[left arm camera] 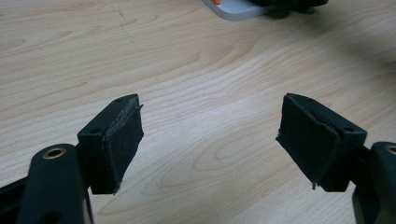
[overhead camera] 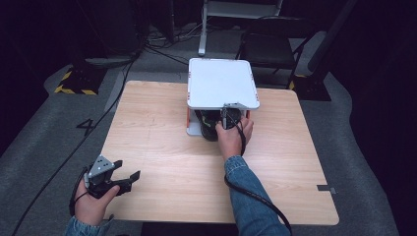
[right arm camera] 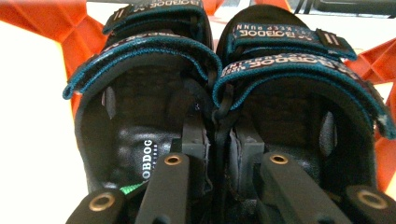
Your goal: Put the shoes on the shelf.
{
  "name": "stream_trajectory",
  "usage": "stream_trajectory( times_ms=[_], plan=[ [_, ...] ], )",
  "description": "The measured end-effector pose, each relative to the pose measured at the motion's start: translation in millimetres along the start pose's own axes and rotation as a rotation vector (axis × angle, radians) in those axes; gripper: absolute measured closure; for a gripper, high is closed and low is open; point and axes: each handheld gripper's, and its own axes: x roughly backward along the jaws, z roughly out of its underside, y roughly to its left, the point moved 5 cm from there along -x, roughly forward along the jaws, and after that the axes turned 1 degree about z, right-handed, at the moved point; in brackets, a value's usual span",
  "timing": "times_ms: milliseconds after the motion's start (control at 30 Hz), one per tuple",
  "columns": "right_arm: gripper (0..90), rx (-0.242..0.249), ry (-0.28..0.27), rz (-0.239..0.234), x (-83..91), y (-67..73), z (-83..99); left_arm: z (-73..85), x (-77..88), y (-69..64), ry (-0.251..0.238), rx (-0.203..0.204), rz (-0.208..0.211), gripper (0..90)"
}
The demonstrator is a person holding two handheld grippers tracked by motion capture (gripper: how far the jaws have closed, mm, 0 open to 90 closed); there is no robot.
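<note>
Under the white shelf's [overhead camera: 222, 81] top plate, my right claw [right arm camera: 217, 154] pinches the touching inner walls of two black strapped sandals [right arm camera: 154, 93], toes pointing away, orange side frames close. My left claw [left arm camera: 210, 140] spreads over open wooden bench [overhead camera: 162, 162].

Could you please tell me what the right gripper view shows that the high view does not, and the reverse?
Right gripper view: the pair of black sandals with teal-edged straps in detail, printed strap lettering, and the right gripper shut on the two inner walls pressed together. High view: the light wooden table, the white shelf top, and the open left gripper near the table's front-left edge. Both: the sandals, the right gripper, and the shelf's orange supports.
</note>
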Motion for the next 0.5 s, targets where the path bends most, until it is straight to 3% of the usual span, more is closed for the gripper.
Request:
stream_trajectory(
  times_ms=[167, 267, 300, 333, 500],
  plan=[
    [77.8, 0.015, -0.037, 0.021, -3.4, 3.3, 0.8, 1.3, -0.8, 0.8, 0.003, 0.009, -0.002, 22.0],
    [77.8, 0.013, -0.066, 0.009, -5.3, 5.3, 2.2, 0.9, -0.3, 0.7, 0.0, 0.006, -0.003, 22.1],
    [77.9, 0.028, -0.147, -0.006, -6.7, 6.4, -0.3, 0.9, -0.2, 0.6, 0.001, 0.005, -0.003, 22.0],
    [77.9, 0.028, -0.147, -0.006, -6.7, 6.4, -0.3, 1.0, -0.4, 0.5, 0.002, 0.005, -0.001, 22.0],
    [61.0, 0.087, -0.174, 0.034, -7.8, 3.0, -3.0, 2.7, -2.2, 0.5, 0.012, 0.008, 0.007, 22.0]
  ],
)
